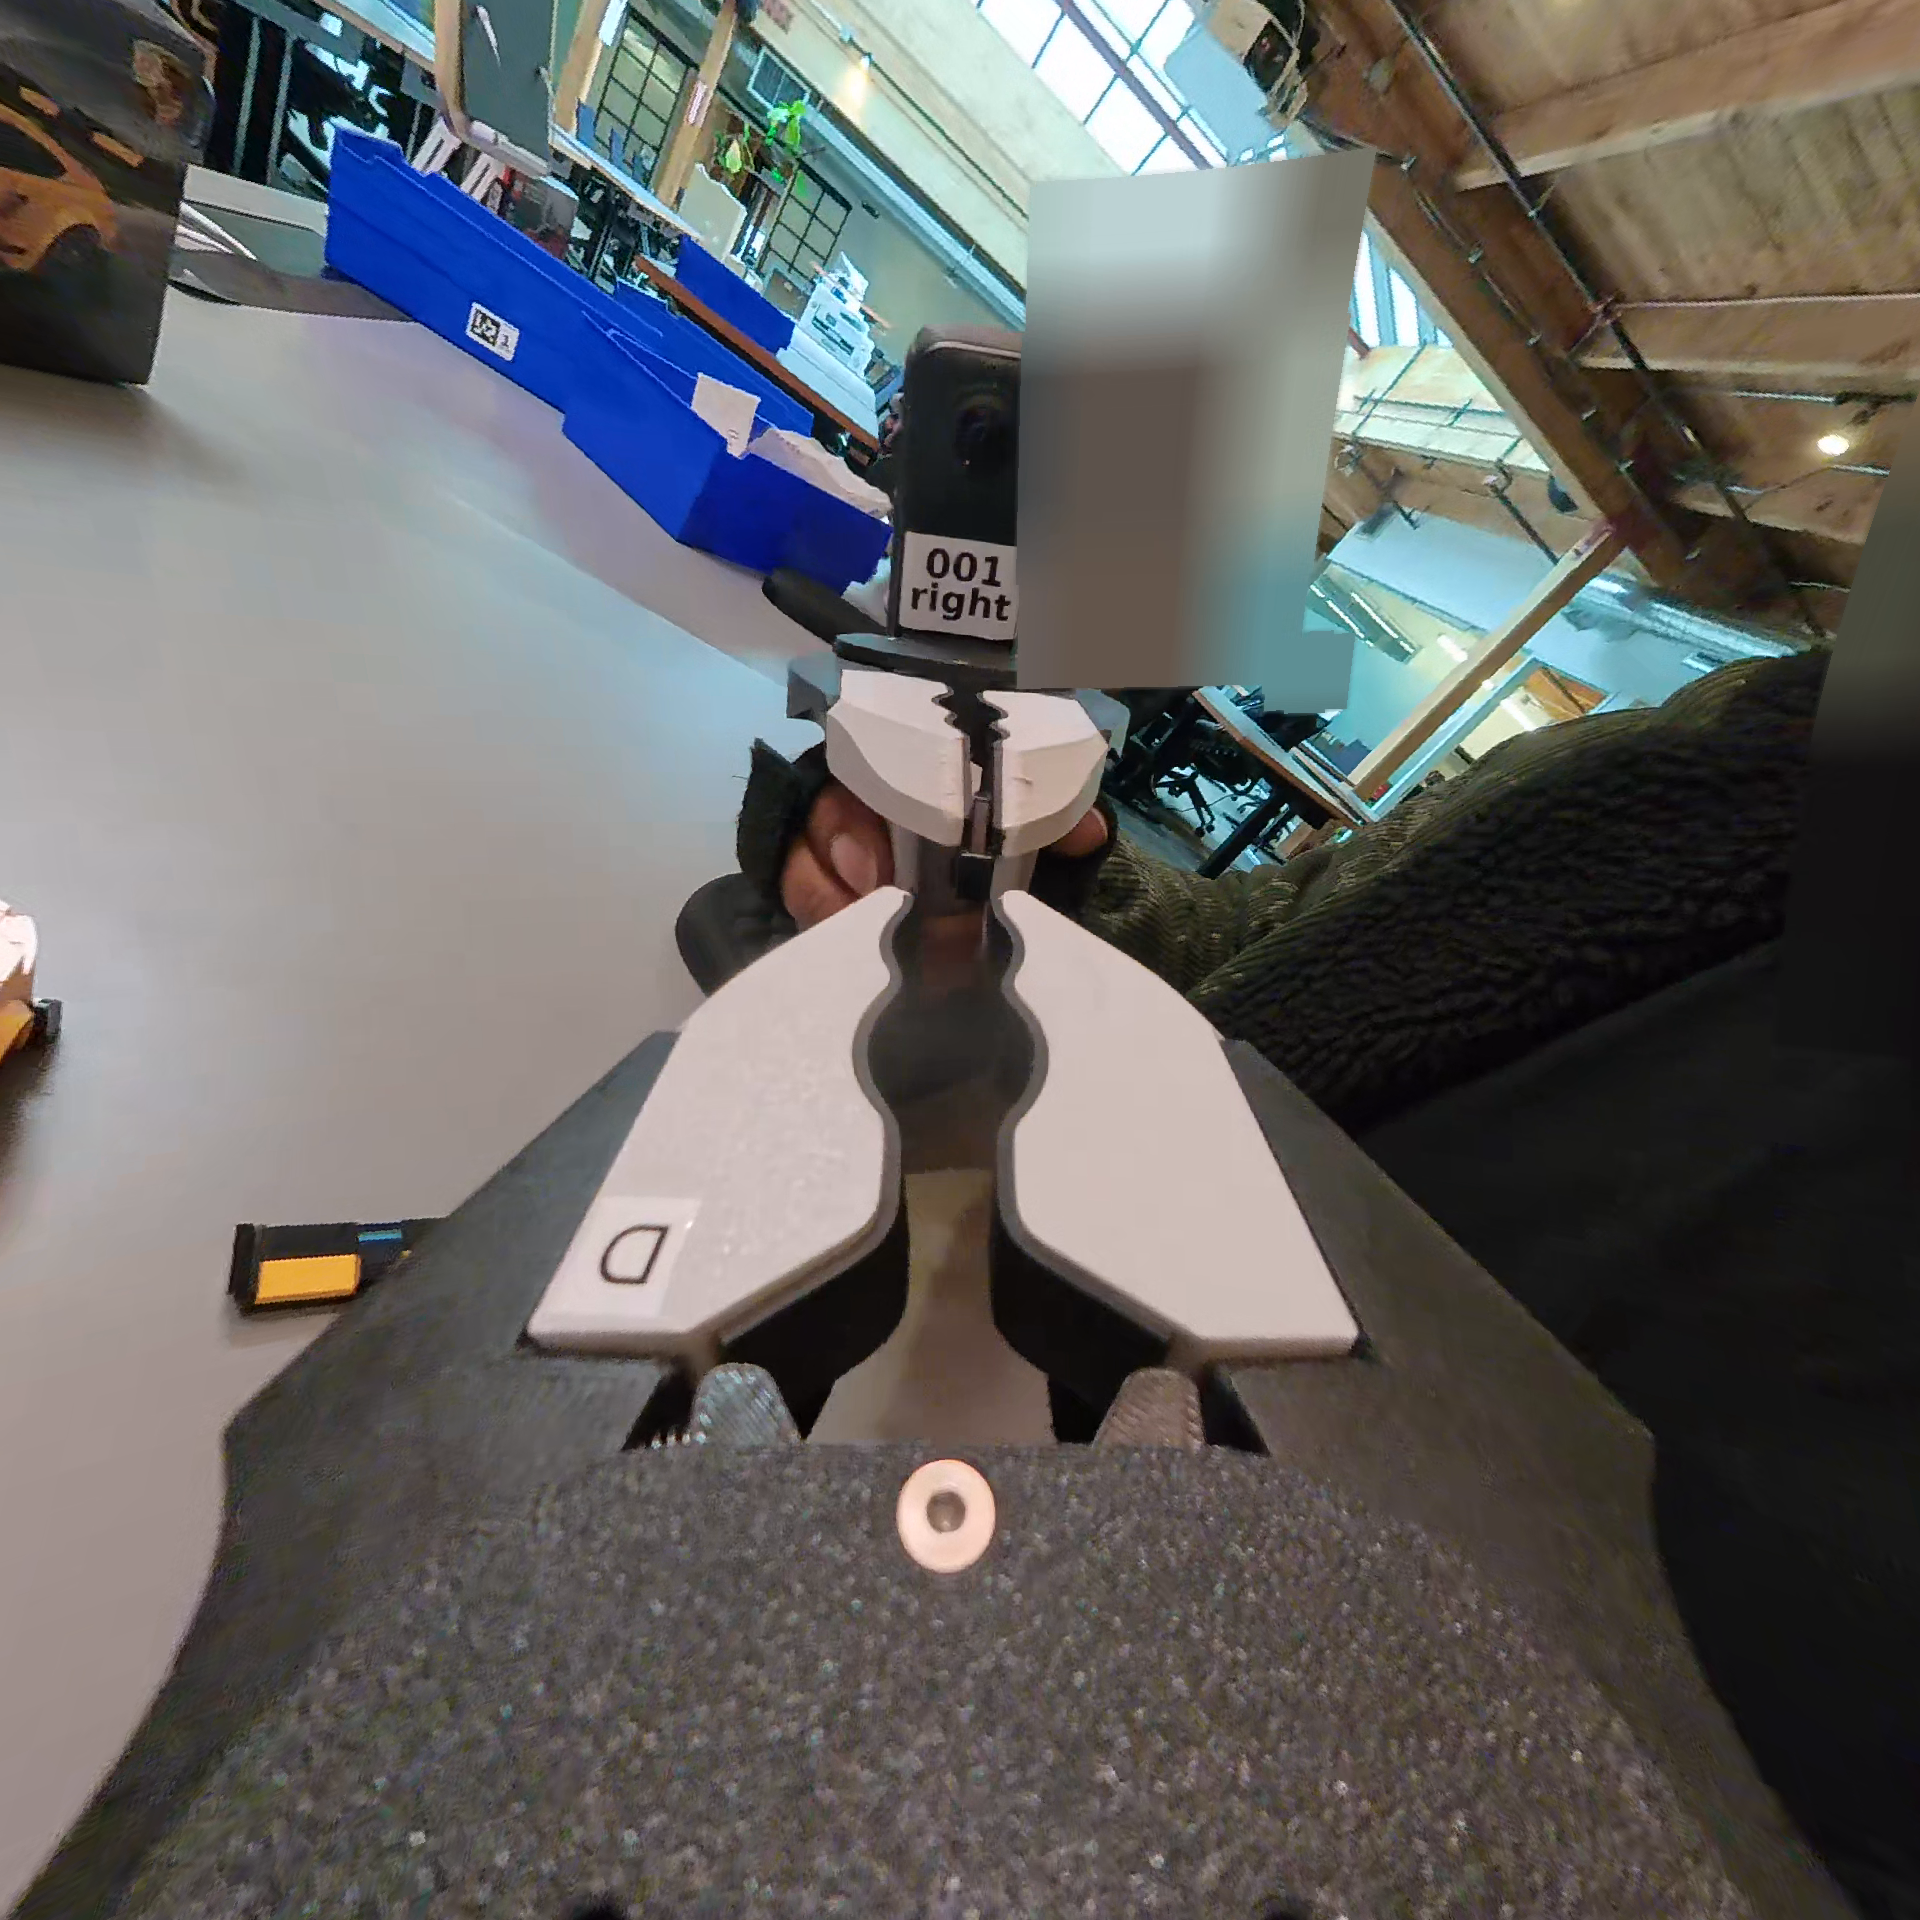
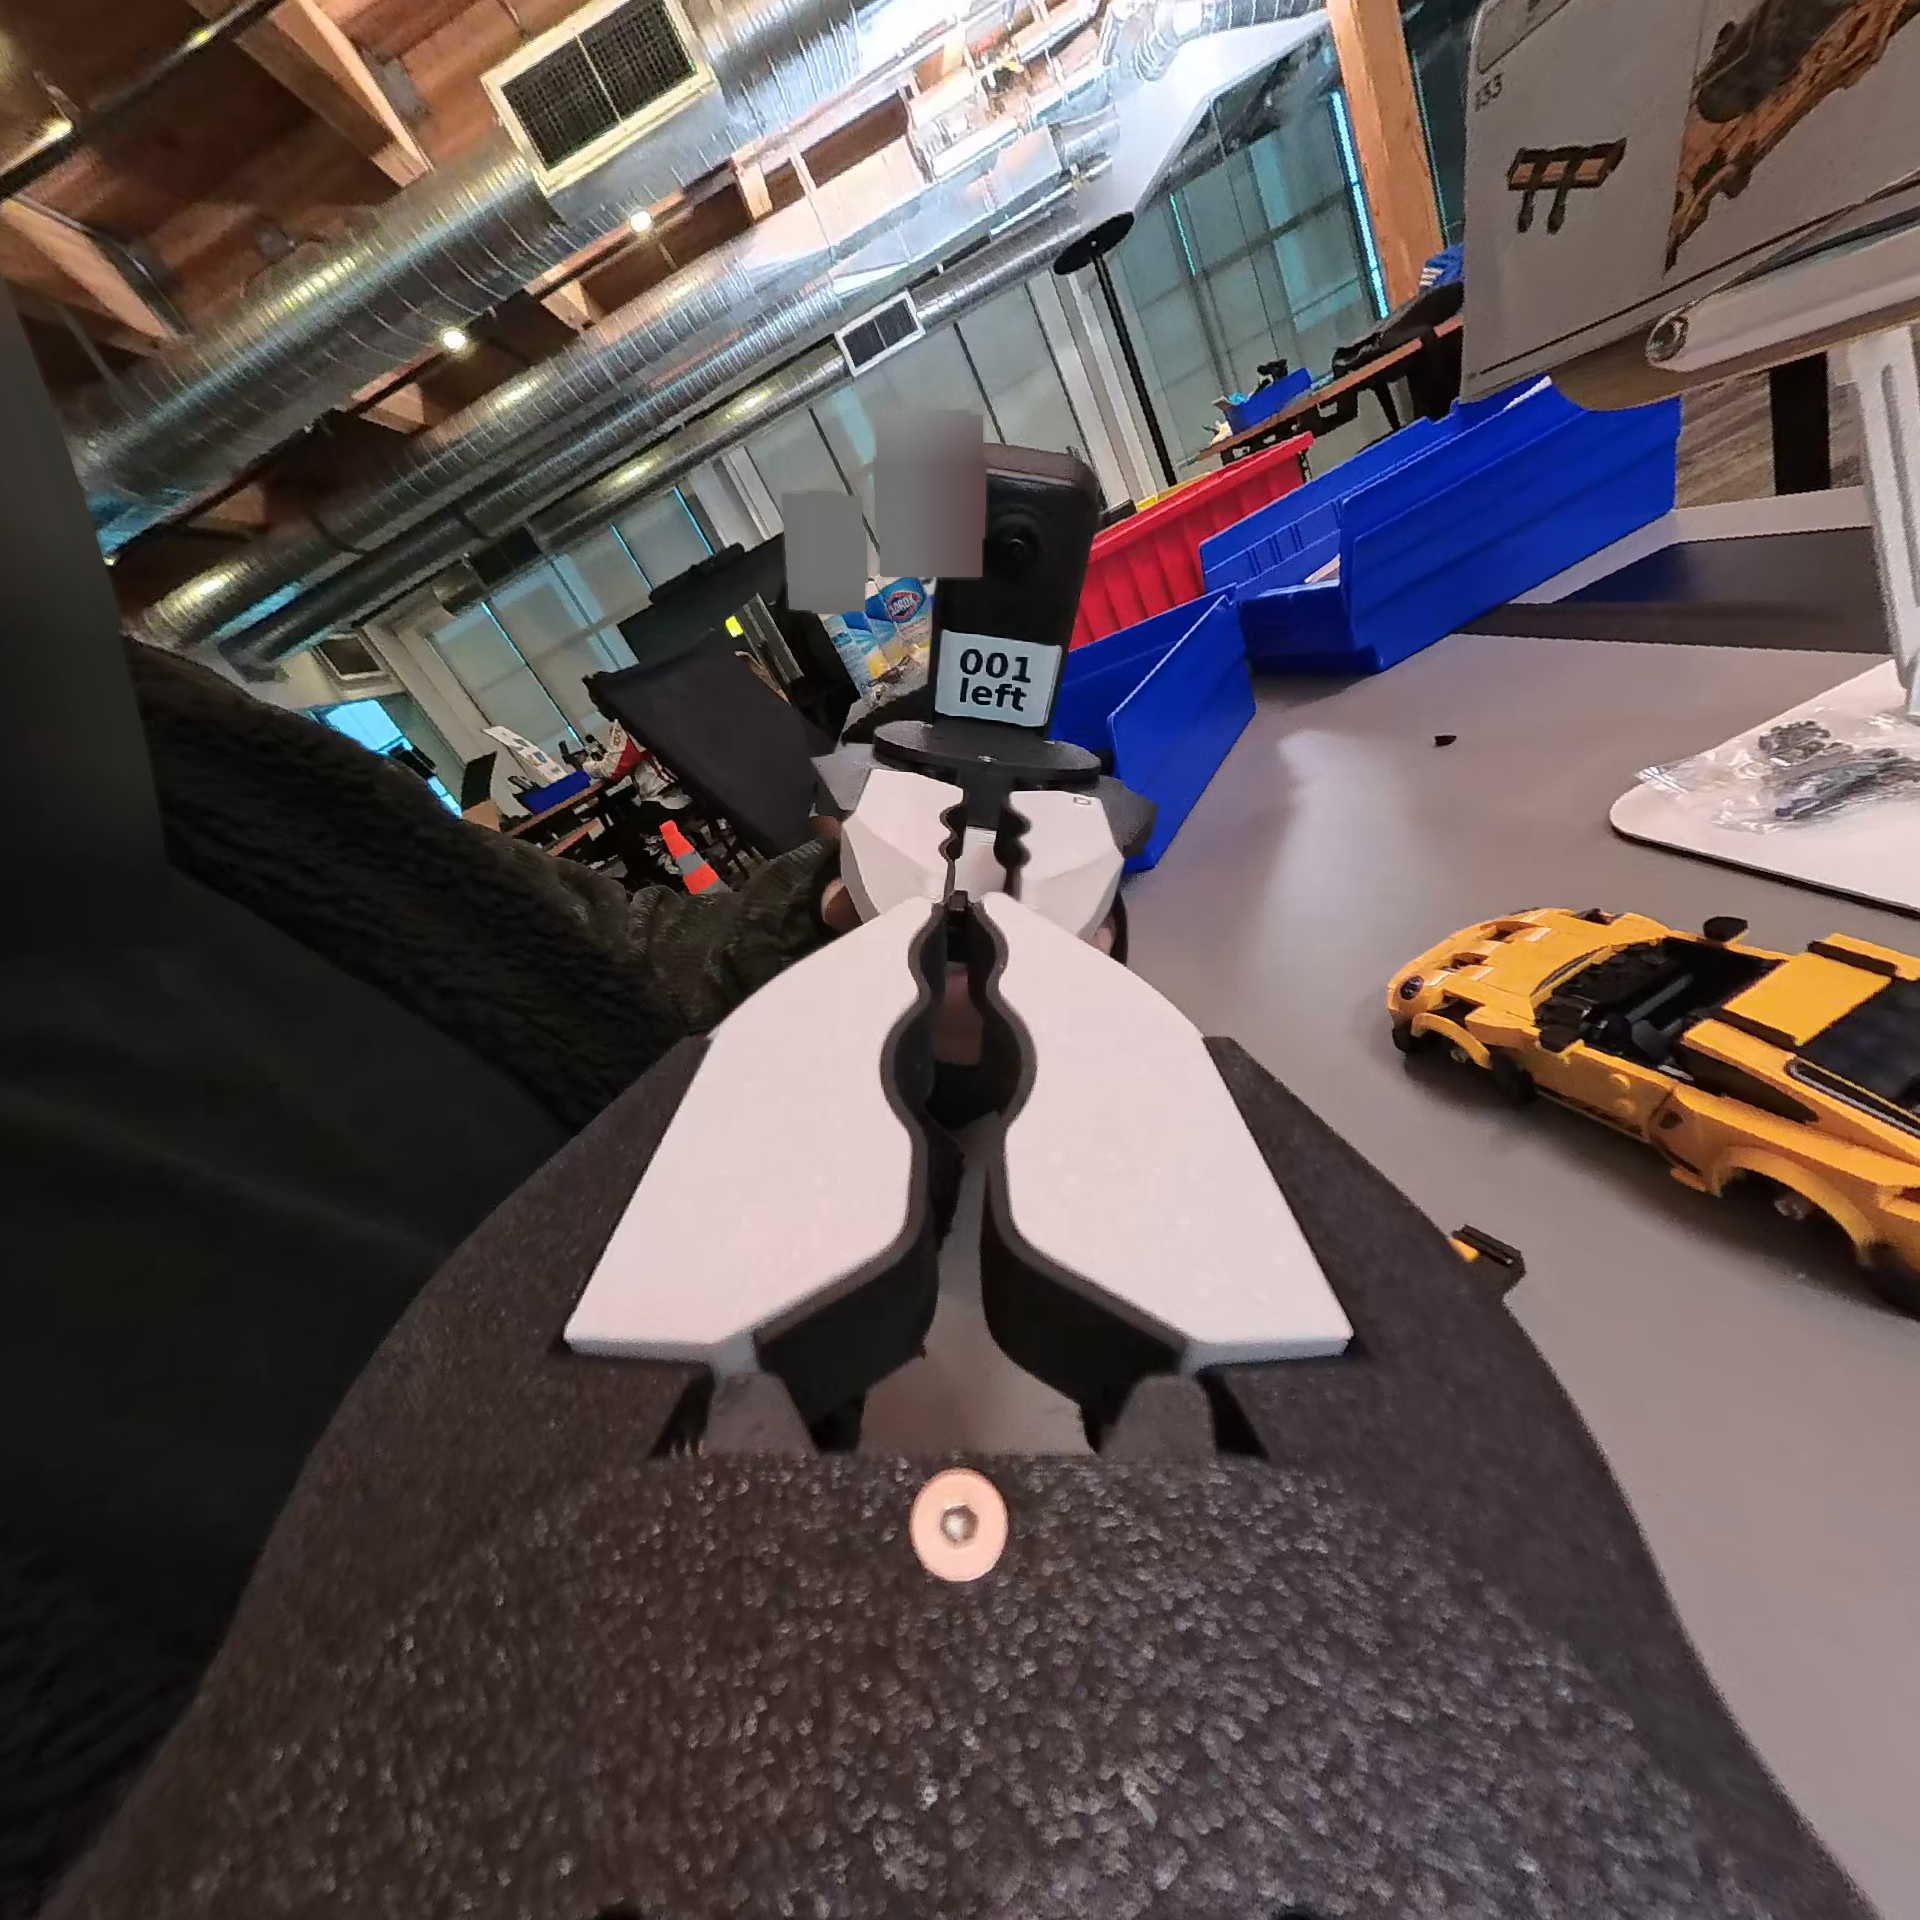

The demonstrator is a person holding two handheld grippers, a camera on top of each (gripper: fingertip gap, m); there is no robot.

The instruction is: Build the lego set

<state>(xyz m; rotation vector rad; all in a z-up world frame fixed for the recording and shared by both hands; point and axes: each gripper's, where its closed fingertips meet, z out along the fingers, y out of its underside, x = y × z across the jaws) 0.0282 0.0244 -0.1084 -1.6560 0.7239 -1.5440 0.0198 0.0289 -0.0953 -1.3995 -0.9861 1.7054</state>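
Note:
My two grippers face each other tip to tip above the grey table (image 1: 364,727). My right gripper (image 2: 956,910) is shut on a small black lego piece (image 1: 972,871) that sticks out of its tips; it also shows in the left wrist view (image 1: 978,821). My left gripper (image 1: 953,900) has its jaws narrowly parted, and the end of the black piece sits at its tips. I cannot tell whether they touch it. A yellow and black lego car (image 2: 1683,1049) stands on the table to the right. A yellow and black sub-assembly (image 1: 312,1262) lies beside my left gripper.
Blue bins (image 2: 1455,561) and a red bin (image 2: 1164,571) stand at the back of the table. A white tray (image 2: 1704,842) holds bags of parts under an instruction booklet on a stand (image 2: 1579,187). The set's box (image 1: 73,187) is far left. A person's dark sleeve (image 1: 1455,883) is close by. Both grippers' tips are close together, under 4 cm apart.

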